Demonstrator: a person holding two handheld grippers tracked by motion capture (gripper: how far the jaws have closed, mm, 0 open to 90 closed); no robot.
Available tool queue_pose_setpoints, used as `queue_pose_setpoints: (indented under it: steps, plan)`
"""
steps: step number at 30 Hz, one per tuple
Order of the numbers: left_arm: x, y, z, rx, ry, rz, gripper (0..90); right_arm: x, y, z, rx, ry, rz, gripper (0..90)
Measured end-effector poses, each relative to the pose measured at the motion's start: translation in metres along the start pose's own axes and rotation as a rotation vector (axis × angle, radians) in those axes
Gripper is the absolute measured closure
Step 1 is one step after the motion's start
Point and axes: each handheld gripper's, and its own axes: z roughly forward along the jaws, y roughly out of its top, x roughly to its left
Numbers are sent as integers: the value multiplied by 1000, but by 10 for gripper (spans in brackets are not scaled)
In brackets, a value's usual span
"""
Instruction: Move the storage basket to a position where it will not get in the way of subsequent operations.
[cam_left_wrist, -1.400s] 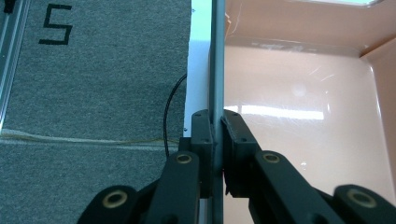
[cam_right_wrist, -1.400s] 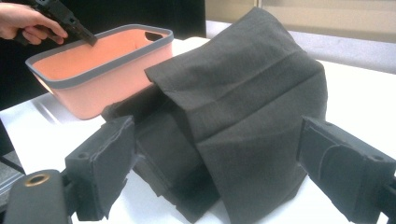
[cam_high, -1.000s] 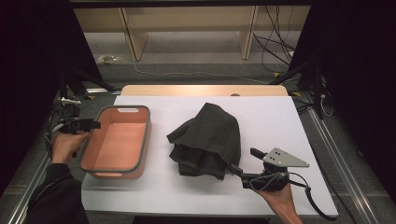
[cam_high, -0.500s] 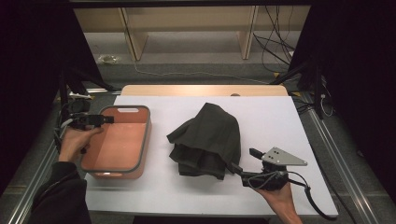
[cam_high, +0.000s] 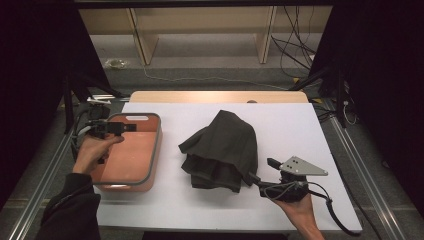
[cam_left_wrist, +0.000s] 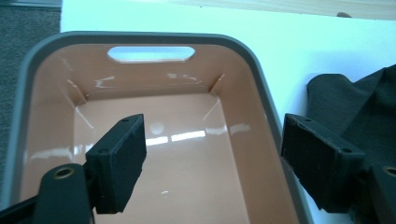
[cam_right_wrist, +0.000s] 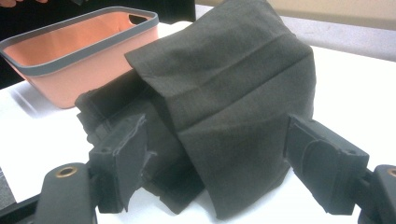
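Right hand-held gripper (cam_high: 260, 176) lies low over the table (cam_high: 280, 125) at the near right corner of the dark cloth (cam_high: 222, 150), its jaws spread wide. In the right gripper view the cloth (cam_right_wrist: 224, 116) sits between the two jaws, with the left jaw just against a fold; neither jaw pinches it yet. The cloth is a crumpled, folded heap in the middle of the white table, just right of the bin (cam_high: 145, 175) and apart from it.

Left hand-held gripper (cam_high: 127, 127) hovers above the far end of the bin, held by the person's left hand (cam_high: 92, 152). Its jaws are also spread and hold nothing. In the left gripper view they frame the bin's (cam_left_wrist: 140, 39) orange floor, with the handle slot in the far wall ahead and the cloth (cam_left_wrist: 359, 107) at the right edge. The bin is orange with a grey rim and stands at the table's left side.
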Motion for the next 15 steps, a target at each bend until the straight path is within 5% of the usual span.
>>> queue_pose_setpoints:
  steps: [15]
  plan:
    - [-29, -1, 6, 4, -68, 40, 174, -4, 2, 4, 8, -6, 8, 175]
